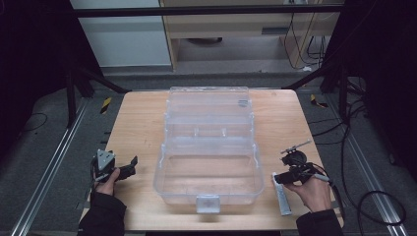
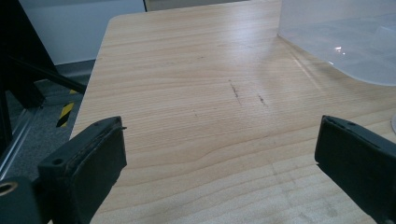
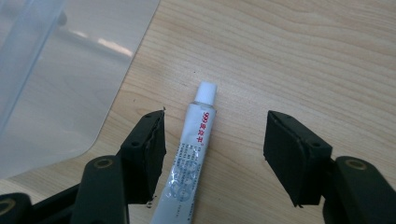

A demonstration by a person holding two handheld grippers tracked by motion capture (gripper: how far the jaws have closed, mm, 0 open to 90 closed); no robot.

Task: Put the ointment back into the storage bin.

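White tube (image 3: 195, 154) lies flat on the wooden table (image 1: 137, 123), just right of the clear plastic box (image 1: 209, 147). Its lower end is cut off in the right gripper view; most label print is illegible. Right gripper (image 3: 215, 149) gapes, jaws straddling the tube, not touching. Left gripper (image 2: 219, 163) gapes over bare wood.

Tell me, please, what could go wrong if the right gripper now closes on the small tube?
1. The tube lies nearer one of the open right gripper's fingers, so closing may push it sideways instead of gripping it.
2. It is a soft tube with a white cap; a hard squeeze could dent it.
3. The clear box stands close by, so a lift might bump its wall.
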